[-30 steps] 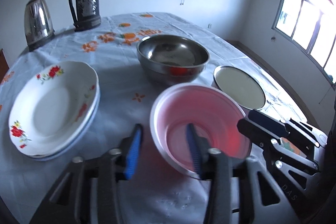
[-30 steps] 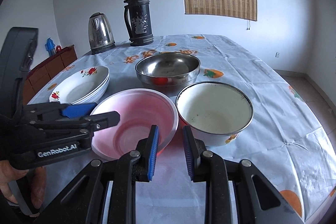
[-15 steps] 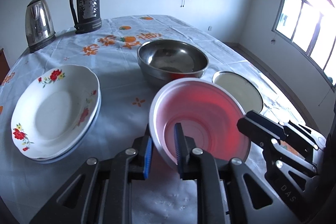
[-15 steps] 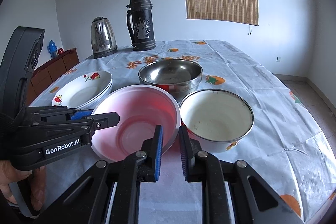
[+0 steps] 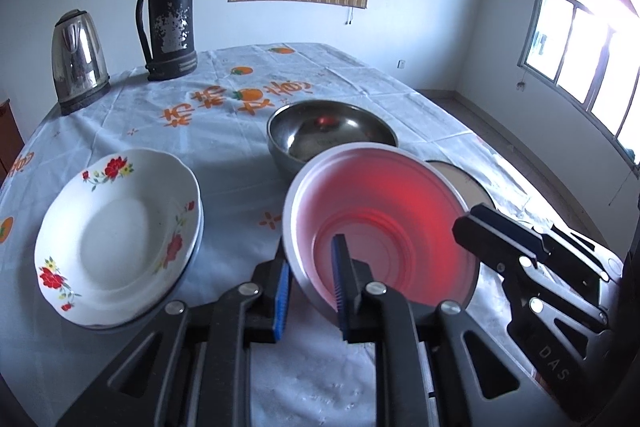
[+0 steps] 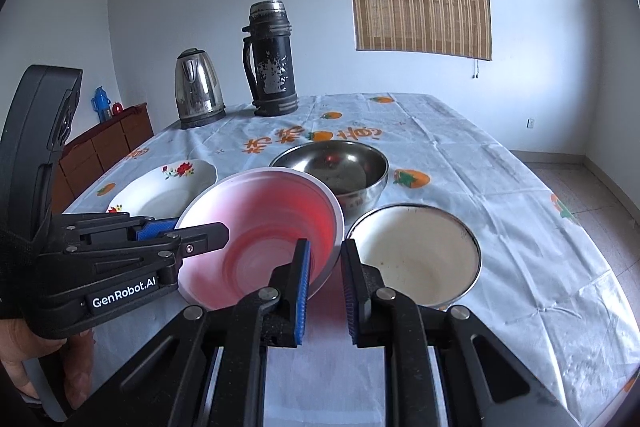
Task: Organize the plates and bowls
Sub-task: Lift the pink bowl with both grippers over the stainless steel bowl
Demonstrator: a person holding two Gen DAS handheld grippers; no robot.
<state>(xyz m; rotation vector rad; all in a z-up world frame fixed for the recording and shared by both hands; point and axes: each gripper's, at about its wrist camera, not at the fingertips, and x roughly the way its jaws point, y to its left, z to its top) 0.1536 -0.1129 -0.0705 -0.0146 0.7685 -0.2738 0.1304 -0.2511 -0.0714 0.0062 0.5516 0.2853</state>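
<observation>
A pink plastic bowl point(image 5: 384, 223) hangs tilted above the table, held by its rim from two sides. My left gripper point(image 5: 310, 291) is shut on the bowl's near left rim, one blue pad inside and one outside. My right gripper point(image 6: 325, 283) is shut on the near right rim of the pink bowl point(image 6: 264, 235). Each gripper shows in the other's view: the right gripper point(image 5: 472, 223) and the left gripper point(image 6: 188, 231). Behind the pink bowl stands a steel bowl point(image 6: 332, 167). A white enamel bowl point(image 6: 416, 259) sits to its right. Stacked floral plates point(image 5: 116, 239) lie at the left.
A steel kettle point(image 5: 78, 63) and a dark thermos point(image 5: 168, 15) stand at the far left of the table. The tablecloth point(image 6: 500, 187) with orange prints covers the table, whose edge falls away at the right. A wooden cabinet point(image 6: 104, 143) stands beyond the left side.
Both grippers have shut on the pink bowl's rim. The bowl has risen off the cloth and tipped up toward the cameras, now covering part of the steel and enamel bowls.
</observation>
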